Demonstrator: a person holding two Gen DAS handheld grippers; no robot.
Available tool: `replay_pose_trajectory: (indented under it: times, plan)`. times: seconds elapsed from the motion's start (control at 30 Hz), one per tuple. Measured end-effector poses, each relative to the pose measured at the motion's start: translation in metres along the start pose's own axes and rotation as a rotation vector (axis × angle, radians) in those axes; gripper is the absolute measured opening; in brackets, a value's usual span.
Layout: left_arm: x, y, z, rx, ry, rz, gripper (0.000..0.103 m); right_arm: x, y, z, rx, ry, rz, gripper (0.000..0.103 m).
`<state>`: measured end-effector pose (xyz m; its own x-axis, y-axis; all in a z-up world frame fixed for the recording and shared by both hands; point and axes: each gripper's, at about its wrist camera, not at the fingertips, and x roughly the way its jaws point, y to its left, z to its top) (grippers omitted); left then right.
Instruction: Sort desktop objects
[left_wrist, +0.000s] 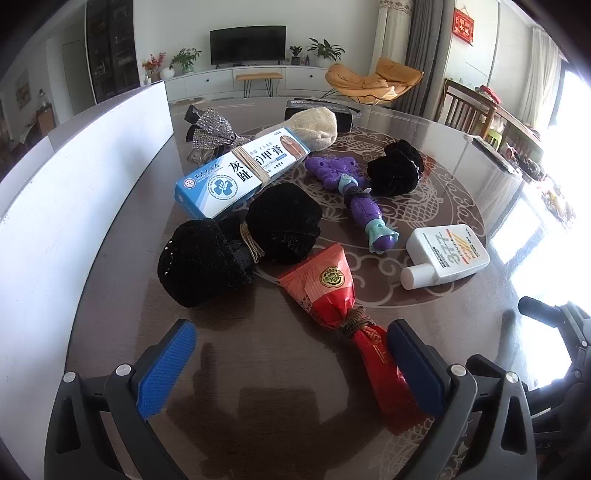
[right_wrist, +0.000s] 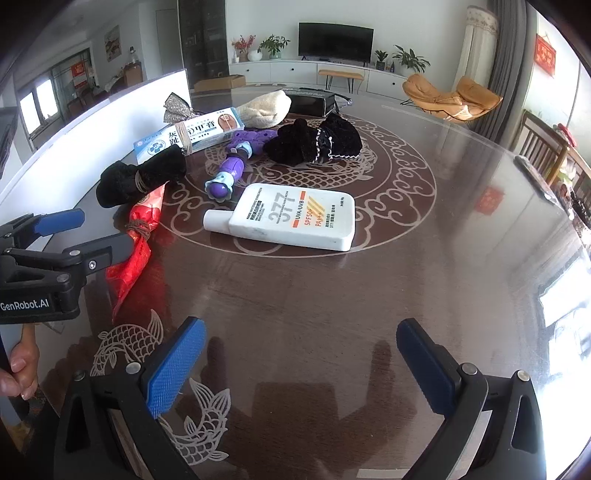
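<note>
both grippers, left gripper (left_wrist: 291, 365) and right gripper (right_wrist: 301, 365), gape over cluttered patterned table (right_wrist: 406, 280).

On your bench (left_wrist: 280, 424) the wrapped packet (left_wrist: 332, 291) lies nearest, the bottle (left_wrist: 448, 254) to its right. Behind the packet sits a tied cloth bundle (left_wrist: 240, 251), with the box (left_wrist: 243, 170) behind it and the toy (left_wrist: 354, 195) right of the box.
</note>
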<state>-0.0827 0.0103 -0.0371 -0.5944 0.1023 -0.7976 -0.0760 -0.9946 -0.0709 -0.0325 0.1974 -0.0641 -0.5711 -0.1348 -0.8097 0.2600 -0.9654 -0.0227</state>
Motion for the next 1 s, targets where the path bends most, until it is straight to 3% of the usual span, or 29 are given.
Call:
replay_pose_trajectory:
  times: [0.07,0.4,0.73,1.0]
  plan:
    - [0.01,0.005,0.007,-0.04,0.01,-0.029,0.103,0.008,-0.001,0.002,0.012,0.023,0.002,0.103]
    - [0.043,-0.008,0.039,0.039,0.044,0.066,0.103,0.029,-0.007,0.026,0.027,0.015,-0.004,0.103]
    - [0.059,-0.001,0.064,-0.019,0.018,0.106,0.103,0.058,-0.013,0.066,0.029,0.006,-0.002,0.103]
    - [0.061,-0.001,0.064,-0.023,0.016,0.106,0.103,0.062,-0.014,0.07,0.031,0.005,-0.003,0.103]
